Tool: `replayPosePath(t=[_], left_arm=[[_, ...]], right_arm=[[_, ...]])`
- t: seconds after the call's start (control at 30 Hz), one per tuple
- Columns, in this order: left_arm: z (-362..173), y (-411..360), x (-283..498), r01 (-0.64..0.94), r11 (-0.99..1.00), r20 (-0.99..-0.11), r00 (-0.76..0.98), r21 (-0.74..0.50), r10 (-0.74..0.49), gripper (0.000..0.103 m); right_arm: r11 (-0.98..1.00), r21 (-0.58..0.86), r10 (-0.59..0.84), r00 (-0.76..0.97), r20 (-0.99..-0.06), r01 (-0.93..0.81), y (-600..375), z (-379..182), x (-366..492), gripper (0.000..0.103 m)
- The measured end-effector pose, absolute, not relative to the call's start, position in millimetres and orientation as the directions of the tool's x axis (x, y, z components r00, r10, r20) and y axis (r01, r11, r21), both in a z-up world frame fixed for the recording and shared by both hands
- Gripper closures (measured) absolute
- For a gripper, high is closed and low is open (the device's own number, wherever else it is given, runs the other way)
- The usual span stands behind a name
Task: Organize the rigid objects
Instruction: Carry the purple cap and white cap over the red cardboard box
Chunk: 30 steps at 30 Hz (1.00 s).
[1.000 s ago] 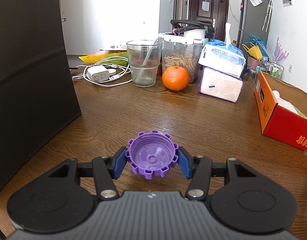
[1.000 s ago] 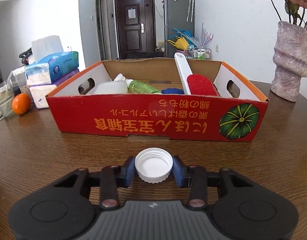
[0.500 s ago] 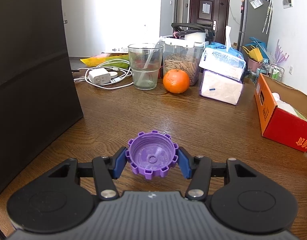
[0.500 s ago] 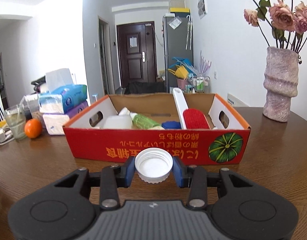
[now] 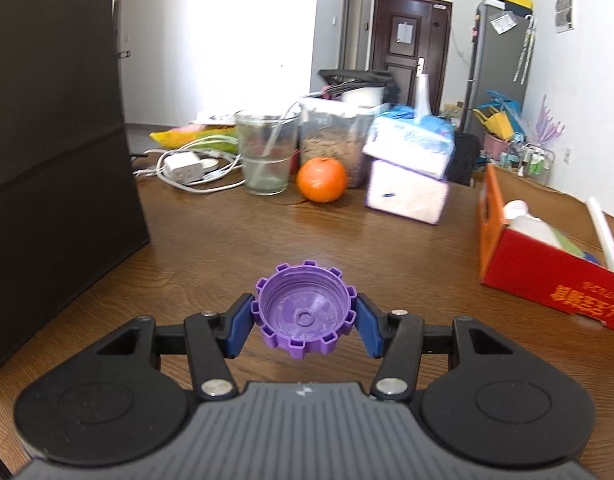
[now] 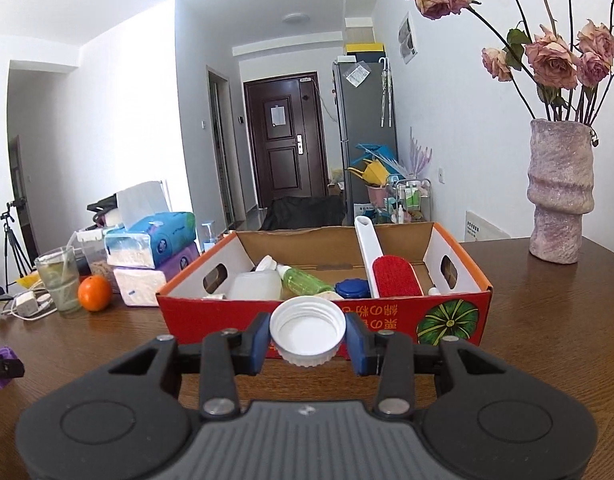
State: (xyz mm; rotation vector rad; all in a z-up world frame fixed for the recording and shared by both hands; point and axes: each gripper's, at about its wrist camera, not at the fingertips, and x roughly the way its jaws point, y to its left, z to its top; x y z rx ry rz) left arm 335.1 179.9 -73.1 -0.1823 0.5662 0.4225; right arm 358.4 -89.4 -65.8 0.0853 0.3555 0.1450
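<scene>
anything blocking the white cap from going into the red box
Only the box's own front wall: the white cap, clamped in the right gripper, sits in front of it. The red box is open-topped, so nothing visible blocks a drop from above.

Bare wooden table [image 5: 291, 236] lies open ahead of the left gripper [image 5: 304, 316], flanked by a tall black box [image 5: 55, 160] on the left and the red cardboard box [image 5: 547, 272] on the right. Farther back a glass [image 5: 266, 152], an orange [image 5: 322, 179] and stacked tissue packs [image 5: 409, 168] bar the way. The right gripper [image 6: 307, 338] faces the box's near wall [image 6: 387, 320] (open top, floor crowded with bottles [image 6: 283, 280] and a brush [image 6: 391, 276]), with a vase [image 6: 559, 196] to the right.
</scene>
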Motion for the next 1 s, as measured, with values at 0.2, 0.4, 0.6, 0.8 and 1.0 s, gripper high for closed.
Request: replayPosePath(t=[0.2, 0.4, 0.6, 0.8, 1.0], left_arm=[[-63, 152, 336, -0.419, 0.907, -0.531, 0.779, -0.045, 0.333, 0.048], [-54, 124, 346, -0.393, 0.918, -0.521, 0.793, -0.043, 0.315, 0.048], [-45, 96, 360, -0.358, 0.933, -0.502, 0.815, -0.045, 0.289, 0.048], [-43, 71, 377, -0.33, 0.942, -0.494, 0.83, -0.06, 0.26, 0.048], [-40, 53, 394, -0.309, 0.949, -0.483, 0.843, -0.07, 0.239, 0.048]], right_arm=[[0.982, 0.132, 0.169, 0.932, -0.32, -0.133, -96, -58, 357, 0.064], [0.978, 0.151, 0.185, 0.935, -0.304, -0.144, -103, -52, 357, 0.064], [0.979, 0.156, 0.174, 0.943, -0.285, -0.133, -115, -48, 359, 0.064], [0.982, 0.155, 0.153, 0.947, -0.282, -0.113, -128, -47, 369, 0.064], [0.984, 0.146, 0.138, 0.951, -0.278, -0.101, -138, -47, 380, 0.064]])
